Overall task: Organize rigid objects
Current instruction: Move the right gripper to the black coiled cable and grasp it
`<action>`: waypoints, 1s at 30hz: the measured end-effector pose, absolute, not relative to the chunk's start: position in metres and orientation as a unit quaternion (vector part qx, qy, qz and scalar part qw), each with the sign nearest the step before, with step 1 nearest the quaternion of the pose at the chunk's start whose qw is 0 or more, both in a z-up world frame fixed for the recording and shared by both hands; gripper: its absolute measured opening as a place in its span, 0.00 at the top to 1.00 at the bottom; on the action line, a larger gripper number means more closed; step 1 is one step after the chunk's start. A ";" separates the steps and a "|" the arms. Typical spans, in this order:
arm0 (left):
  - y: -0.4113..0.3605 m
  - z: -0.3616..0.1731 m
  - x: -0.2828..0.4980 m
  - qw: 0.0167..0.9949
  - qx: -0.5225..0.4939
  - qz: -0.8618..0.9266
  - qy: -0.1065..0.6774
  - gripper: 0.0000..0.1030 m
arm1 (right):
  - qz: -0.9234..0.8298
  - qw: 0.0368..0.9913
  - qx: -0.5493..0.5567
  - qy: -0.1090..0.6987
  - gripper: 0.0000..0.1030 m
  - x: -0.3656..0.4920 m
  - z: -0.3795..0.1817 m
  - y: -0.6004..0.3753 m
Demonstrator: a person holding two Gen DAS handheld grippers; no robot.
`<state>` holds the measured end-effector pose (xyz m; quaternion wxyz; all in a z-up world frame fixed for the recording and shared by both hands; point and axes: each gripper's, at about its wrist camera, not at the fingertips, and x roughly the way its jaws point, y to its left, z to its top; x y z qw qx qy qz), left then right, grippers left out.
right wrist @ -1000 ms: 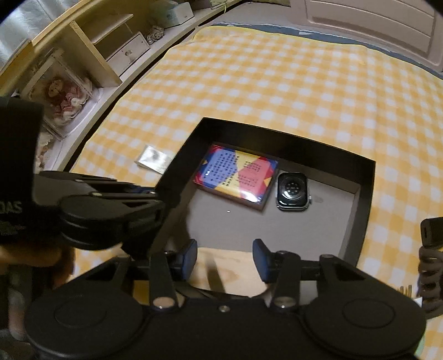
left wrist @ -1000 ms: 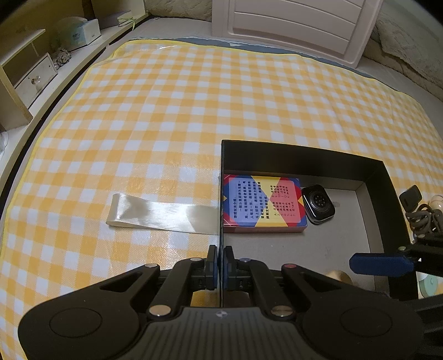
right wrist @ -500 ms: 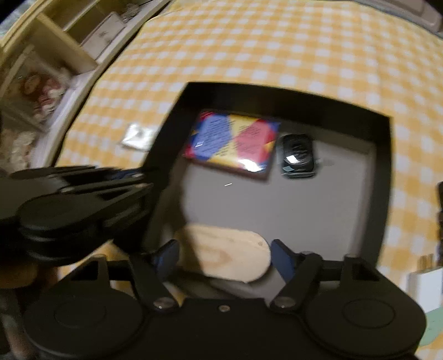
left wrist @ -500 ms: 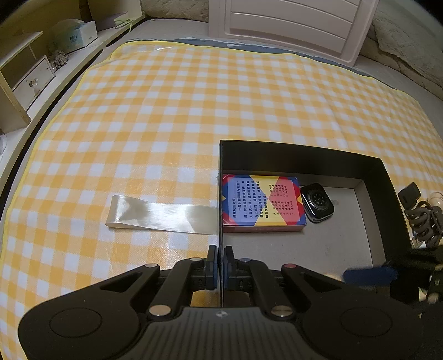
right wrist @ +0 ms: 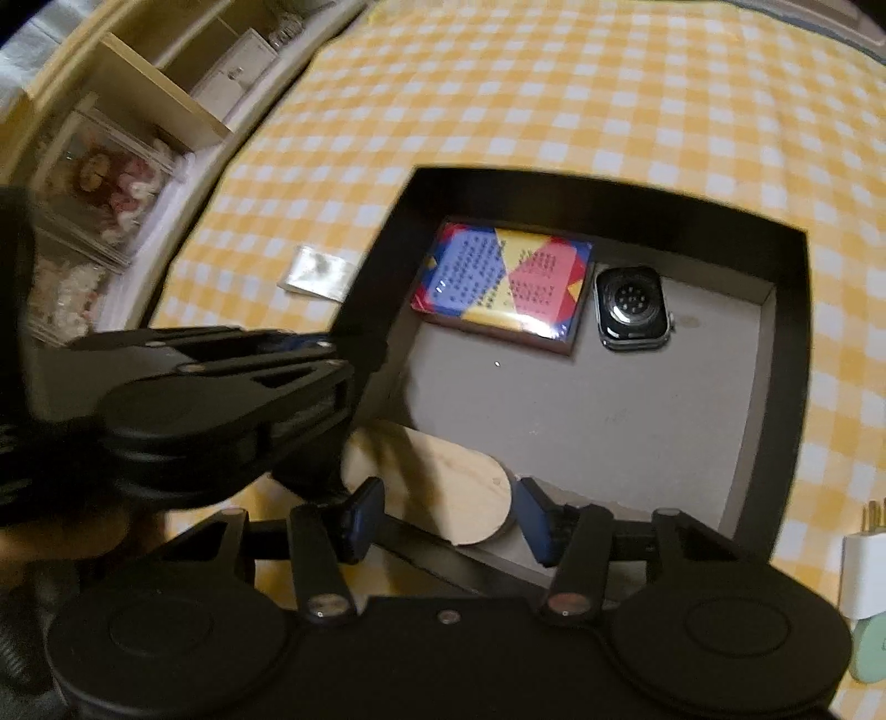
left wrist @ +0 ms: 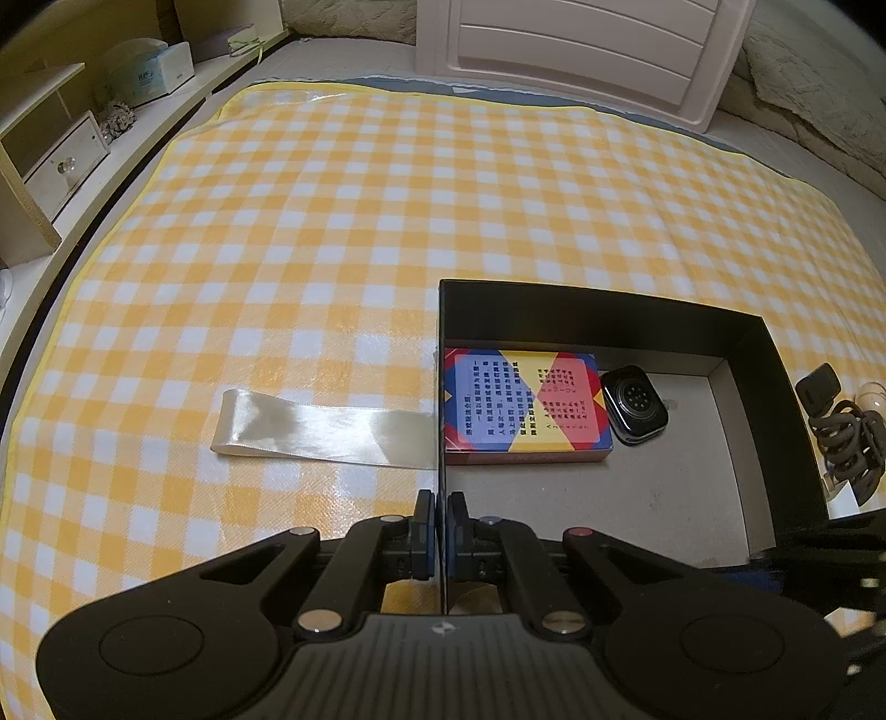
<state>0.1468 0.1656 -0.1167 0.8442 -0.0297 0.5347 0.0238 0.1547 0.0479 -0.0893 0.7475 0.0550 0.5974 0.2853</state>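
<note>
This looks like a home bedroom. A yellow-and-white checked cloth (left wrist: 343, 232) covers the surface, with a white panelled headboard or drawer front (left wrist: 581, 50) behind it. Along one side runs a wooden shelf unit (right wrist: 160, 94) holding a small drawer (left wrist: 66, 166), a tissue box (left wrist: 149, 72) and dolls in a clear case (right wrist: 111, 183).

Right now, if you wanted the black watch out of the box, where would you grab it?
Probably from straight above, across the two long sides of the watch. It lies flat, back up, on the bottom of the box. Its left side sits close beside the card pack, so one finger must slip into that narrow gap.
</note>
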 end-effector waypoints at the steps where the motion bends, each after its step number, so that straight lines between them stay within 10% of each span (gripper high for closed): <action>1: 0.163 -0.117 0.148 0.844 -0.029 0.023 0.535 0.96 | 0.289 0.752 0.057 0.590 0.46 0.153 -0.084 0.043; 16: 0.157 -0.117 0.149 0.844 -0.023 0.026 0.536 0.96 | 0.302 0.816 0.065 0.489 0.02 0.128 -0.012 -0.026; 30: 0.156 -0.118 0.149 0.843 -0.017 0.029 0.536 0.98 | 0.271 0.866 0.082 0.412 0.00 0.111 0.023 -0.081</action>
